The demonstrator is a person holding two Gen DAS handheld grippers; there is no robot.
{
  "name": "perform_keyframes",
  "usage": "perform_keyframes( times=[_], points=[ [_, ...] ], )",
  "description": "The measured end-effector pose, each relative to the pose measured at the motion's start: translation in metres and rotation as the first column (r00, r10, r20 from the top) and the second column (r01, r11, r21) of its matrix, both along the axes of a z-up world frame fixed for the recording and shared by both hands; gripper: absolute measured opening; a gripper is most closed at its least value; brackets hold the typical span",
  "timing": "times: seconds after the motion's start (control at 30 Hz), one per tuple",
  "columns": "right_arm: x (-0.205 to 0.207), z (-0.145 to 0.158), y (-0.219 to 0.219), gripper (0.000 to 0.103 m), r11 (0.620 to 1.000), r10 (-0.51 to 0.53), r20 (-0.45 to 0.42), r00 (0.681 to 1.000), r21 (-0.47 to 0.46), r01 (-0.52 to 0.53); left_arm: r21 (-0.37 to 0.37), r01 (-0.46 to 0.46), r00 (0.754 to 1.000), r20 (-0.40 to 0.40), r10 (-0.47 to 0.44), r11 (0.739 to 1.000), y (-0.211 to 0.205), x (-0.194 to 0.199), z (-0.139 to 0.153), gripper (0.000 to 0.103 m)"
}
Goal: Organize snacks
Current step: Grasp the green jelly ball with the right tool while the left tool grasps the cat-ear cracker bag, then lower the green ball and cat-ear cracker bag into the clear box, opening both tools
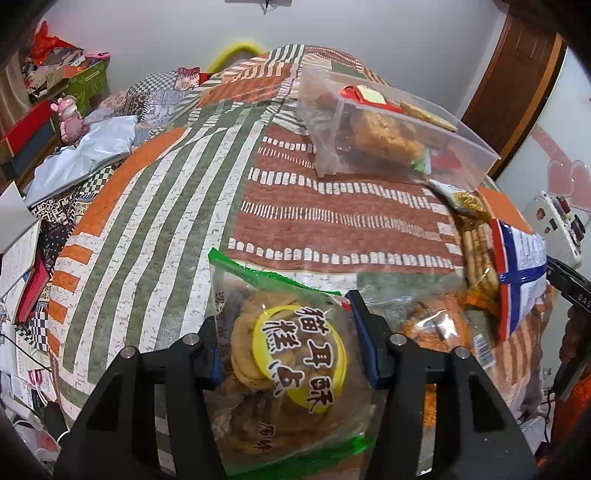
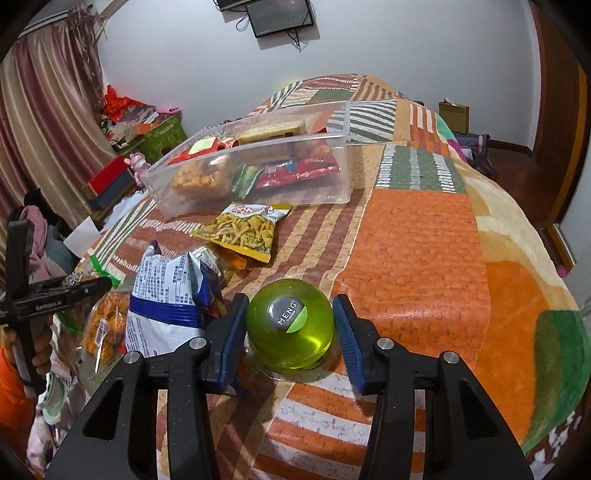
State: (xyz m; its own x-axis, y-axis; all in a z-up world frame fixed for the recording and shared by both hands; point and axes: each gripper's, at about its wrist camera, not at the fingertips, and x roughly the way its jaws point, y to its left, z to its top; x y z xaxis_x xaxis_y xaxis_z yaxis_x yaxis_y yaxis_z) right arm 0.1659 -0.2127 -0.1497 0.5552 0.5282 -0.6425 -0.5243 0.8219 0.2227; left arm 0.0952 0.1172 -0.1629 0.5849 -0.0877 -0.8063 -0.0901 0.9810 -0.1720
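- Left gripper (image 1: 291, 343): fingers spread around the cookie bag (image 1: 284, 365) on the bed (image 1: 147, 206), not clamped; crinkly film may slip.
- Right gripper (image 2: 290, 332): fingers apart, straddling the green jelly cup (image 2: 290, 328); the dome may squirt out.
- Clear bin (image 2: 258, 162) farther back, tilted; could tip.

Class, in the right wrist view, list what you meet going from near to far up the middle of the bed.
Green jelly cup → yellow chip bag → clear bin → wall monitor.
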Motion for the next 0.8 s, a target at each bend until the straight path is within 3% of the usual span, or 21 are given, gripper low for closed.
perform_keyframes(
  times=[0.4, 0.8],
  points=[
    [0.016, 0.023, -0.008, 0.043, 0.999, -0.033, 0.042, 0.999, 0.035, 0.032, 0.008, -0.001, 0.991, 0.137, 0.0, 1.0, -0.007, 0.013, 0.053, 0.053],
    [0.046, 0.062, 0.008, 0.044, 0.997, -0.034, 0.153, 0.988, 0.08, 0.022, 0.019, 0.049, 0.973, 0.225, -0.052, 0.999, -0.03, 0.067, 0.091, 0.053]
  ],
)
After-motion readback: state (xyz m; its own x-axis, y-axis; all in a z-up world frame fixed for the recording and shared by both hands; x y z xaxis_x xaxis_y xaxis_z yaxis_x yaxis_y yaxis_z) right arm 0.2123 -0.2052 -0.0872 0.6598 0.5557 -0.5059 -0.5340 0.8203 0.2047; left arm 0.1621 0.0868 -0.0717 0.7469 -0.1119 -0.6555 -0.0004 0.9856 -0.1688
